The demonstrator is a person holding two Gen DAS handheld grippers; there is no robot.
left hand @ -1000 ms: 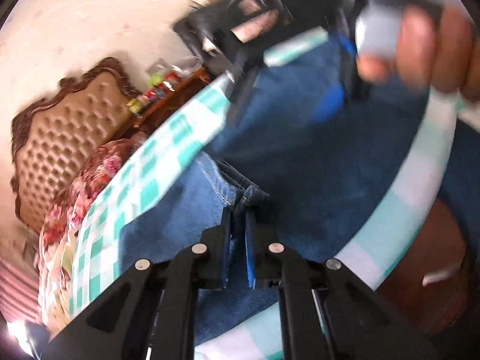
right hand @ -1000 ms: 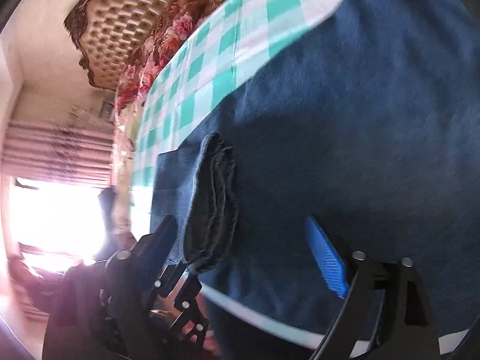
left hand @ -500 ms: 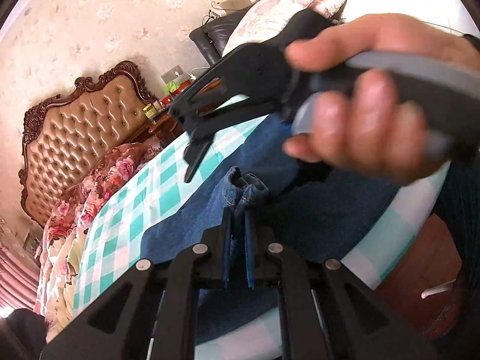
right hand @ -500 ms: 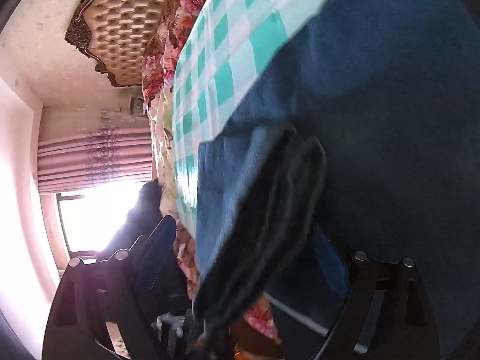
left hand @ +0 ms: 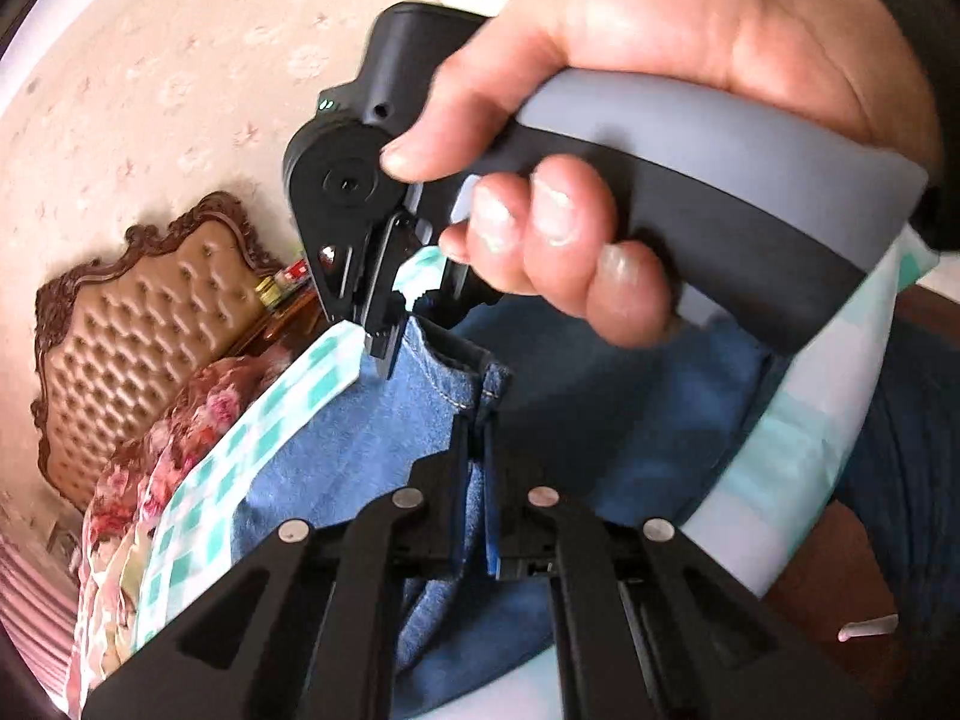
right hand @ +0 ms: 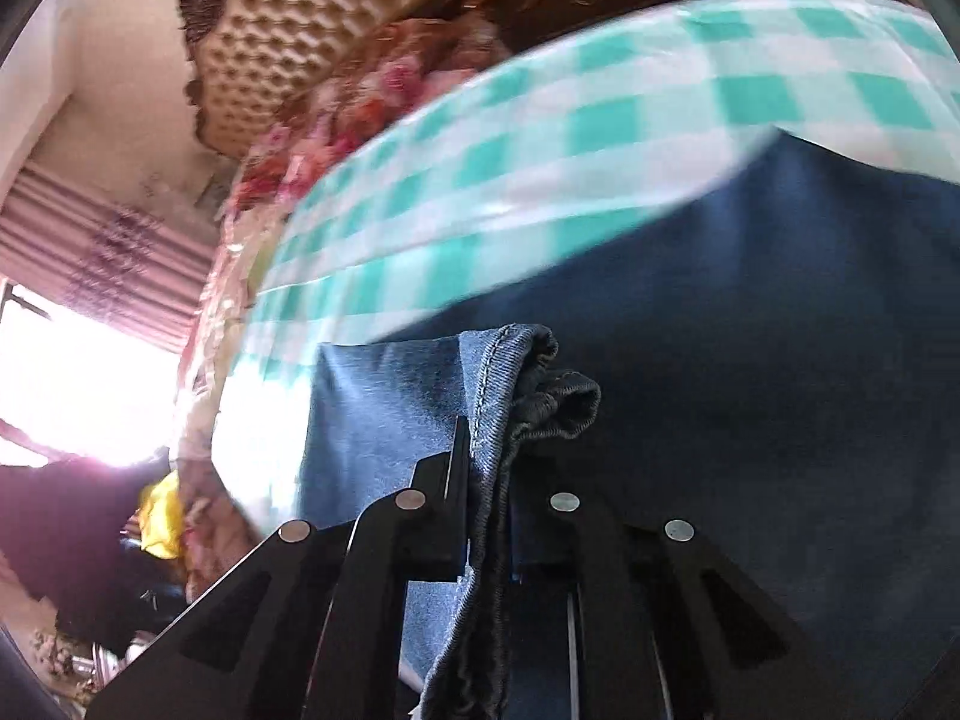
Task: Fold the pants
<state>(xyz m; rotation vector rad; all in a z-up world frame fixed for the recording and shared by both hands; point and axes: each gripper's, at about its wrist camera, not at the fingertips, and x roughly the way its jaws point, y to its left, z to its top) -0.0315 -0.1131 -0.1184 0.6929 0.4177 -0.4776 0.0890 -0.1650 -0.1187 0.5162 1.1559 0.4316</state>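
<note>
Left wrist view: left tool (left hand: 477, 438) closed narrow on a hemmed edge of the blue denim pants (left hand: 372, 438), fabric pinched between the 2 fingers (left hand: 459, 456) and rising just past the tips. Pants spread on the bed over a green-and-white checked sheet (left hand: 282, 414), cloth running away from the camera toward the upper left, toward the tufted headboard (left hand: 144, 324); true long axis hard to tell, since only part of the garment shows. Close above, a right hand (left hand: 630, 138) wrapped round the grey-and-black handle of the right tool (left hand: 384, 354), its tips down at the far denim edge, touching or just over it; grip there not readable from this side. Floral bedding (left hand: 150, 450) between sheet and headboard. Right wrist view: right tool (right hand: 486, 474) drawn narrow on a bunched, stitched hem of the pants (right hand: 750, 330), folded layers standing up between the fingers (right hand: 459, 468) and curling over to the right. Darker denim filling the right and lower field, a lighter panel to the left of the grip. Checked sheet (right hand: 540, 138) arcing across the top, headboard (right hand: 300, 30) upper left. Seen only here: pink curtain (right hand: 108, 252) and bright window (right hand: 72, 384) at left. Seen only in the other view: the hand on the handle.
</note>
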